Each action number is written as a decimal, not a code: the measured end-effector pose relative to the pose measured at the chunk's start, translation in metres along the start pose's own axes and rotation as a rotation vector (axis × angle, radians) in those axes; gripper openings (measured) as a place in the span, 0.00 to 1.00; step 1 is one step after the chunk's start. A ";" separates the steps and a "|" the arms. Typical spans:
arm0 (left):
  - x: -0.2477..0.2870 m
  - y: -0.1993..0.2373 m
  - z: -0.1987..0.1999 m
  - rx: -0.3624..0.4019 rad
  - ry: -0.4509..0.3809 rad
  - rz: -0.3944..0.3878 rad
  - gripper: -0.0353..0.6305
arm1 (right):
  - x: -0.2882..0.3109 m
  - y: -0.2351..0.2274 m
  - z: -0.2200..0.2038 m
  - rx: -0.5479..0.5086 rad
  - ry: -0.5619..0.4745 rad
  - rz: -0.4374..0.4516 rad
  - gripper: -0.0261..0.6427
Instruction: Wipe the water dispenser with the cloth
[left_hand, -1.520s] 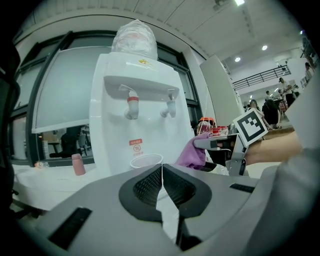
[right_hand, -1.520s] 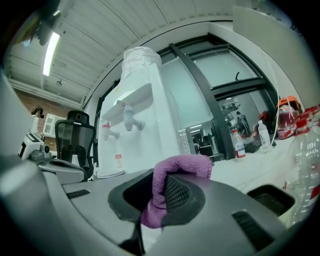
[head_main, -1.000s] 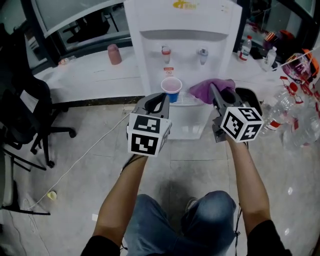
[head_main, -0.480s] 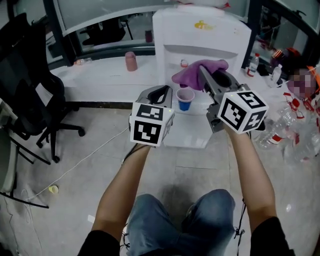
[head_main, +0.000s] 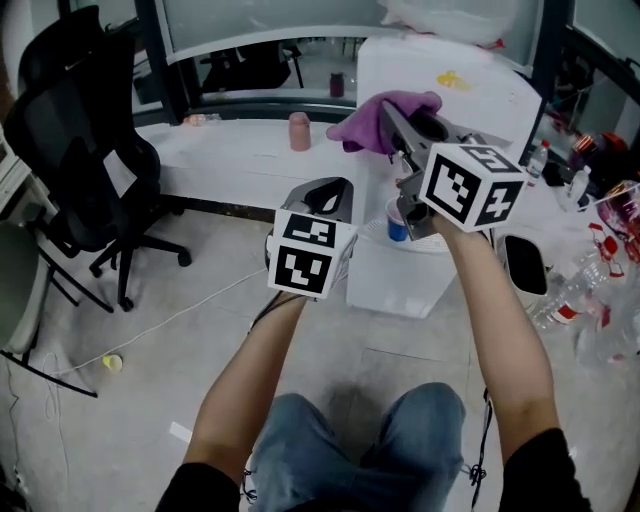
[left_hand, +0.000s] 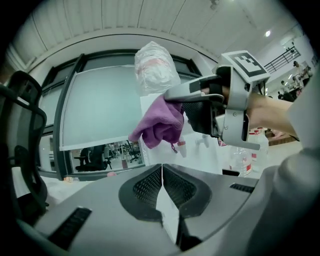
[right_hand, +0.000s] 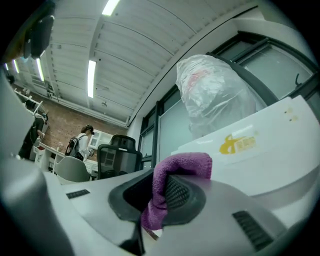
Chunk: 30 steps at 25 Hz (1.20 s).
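The soft purple cloth (head_main: 362, 127) is bunched at the upper left corner of the tall white plastic water dispenser (head_main: 478, 92). It is pinched between the jaws of the right gripper (head_main: 390, 112), and a fold spills out over the jaw tips. In the right gripper view the cloth (right_hand: 172, 175) sits just below the dispenser's slanted top panel (right_hand: 270, 145) with its yellow logo. The gripper's long axis points up and forward at that panel. I cannot tell whether the fabric is touching the plastic. A crumpled clear plastic bag (right_hand: 215, 92) rests on top of the dispenser. The left gripper (head_main: 328, 196) is lower, in front of the dispenser's base, with its jaws pressed together on nothing (left_hand: 161, 184). The right hand is therefore the nearer one, and the wipe likely calls for a short push forward and to the right across the top panel. A blue-bottomed plastic cup (head_main: 397, 224) stands at the dispenser's tap recess, below the cloth. A black mesh office chair (head_main: 85, 150) stands well to the dispenser's left.
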<state>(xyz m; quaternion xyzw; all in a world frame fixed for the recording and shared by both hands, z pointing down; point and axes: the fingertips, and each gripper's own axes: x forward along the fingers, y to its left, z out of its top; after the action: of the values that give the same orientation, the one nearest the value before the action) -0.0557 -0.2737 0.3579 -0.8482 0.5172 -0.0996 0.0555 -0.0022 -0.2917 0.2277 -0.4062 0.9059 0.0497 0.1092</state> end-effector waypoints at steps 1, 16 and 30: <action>-0.002 0.001 0.000 0.000 0.003 0.004 0.10 | 0.007 0.003 0.002 0.007 -0.003 0.006 0.10; -0.024 0.019 -0.019 0.006 0.029 0.038 0.10 | 0.043 -0.004 -0.041 0.191 0.034 -0.043 0.10; -0.025 0.019 -0.070 -0.066 0.063 0.026 0.10 | 0.031 0.000 -0.133 0.177 0.180 -0.070 0.10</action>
<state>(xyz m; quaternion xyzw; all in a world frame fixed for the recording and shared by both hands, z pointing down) -0.0988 -0.2601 0.4192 -0.8393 0.5326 -0.1083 0.0126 -0.0430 -0.3384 0.3498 -0.4293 0.8981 -0.0708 0.0644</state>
